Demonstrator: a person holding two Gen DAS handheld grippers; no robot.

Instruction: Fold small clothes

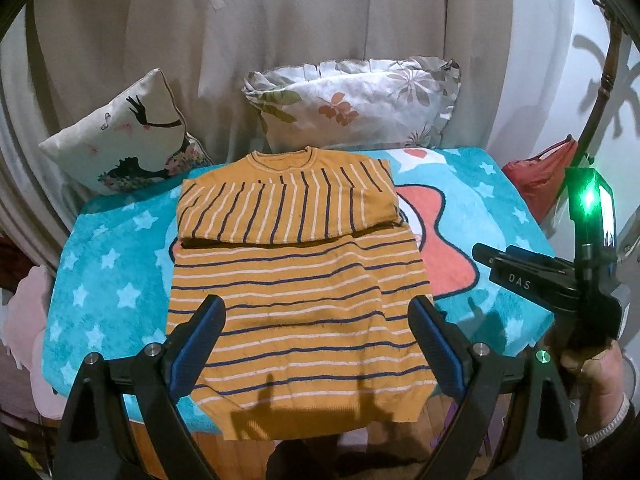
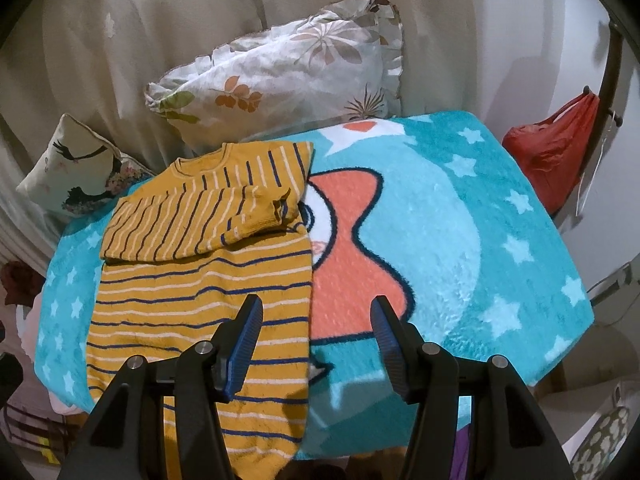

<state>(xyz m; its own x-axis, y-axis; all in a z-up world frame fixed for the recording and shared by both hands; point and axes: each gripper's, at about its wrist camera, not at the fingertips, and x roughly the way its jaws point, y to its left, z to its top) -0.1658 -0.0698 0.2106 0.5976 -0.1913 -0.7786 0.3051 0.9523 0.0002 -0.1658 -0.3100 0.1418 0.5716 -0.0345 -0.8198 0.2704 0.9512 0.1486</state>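
Note:
A mustard-yellow sweater with navy and white stripes lies flat on a turquoise star-patterned blanket, both sleeves folded across its chest. My left gripper hovers open above the sweater's lower body, nothing between its blue pads. In the left wrist view the right gripper's black body shows at the right edge, held by a hand. In the right wrist view the sweater lies at the left. My right gripper is open over the sweater's right edge and the blanket, holding nothing.
Two pillows lean against a beige curtain at the back: a floral one and one with a dark figure print. A red bag hangs off the far right. The sweater's hem overhangs the blanket's near edge.

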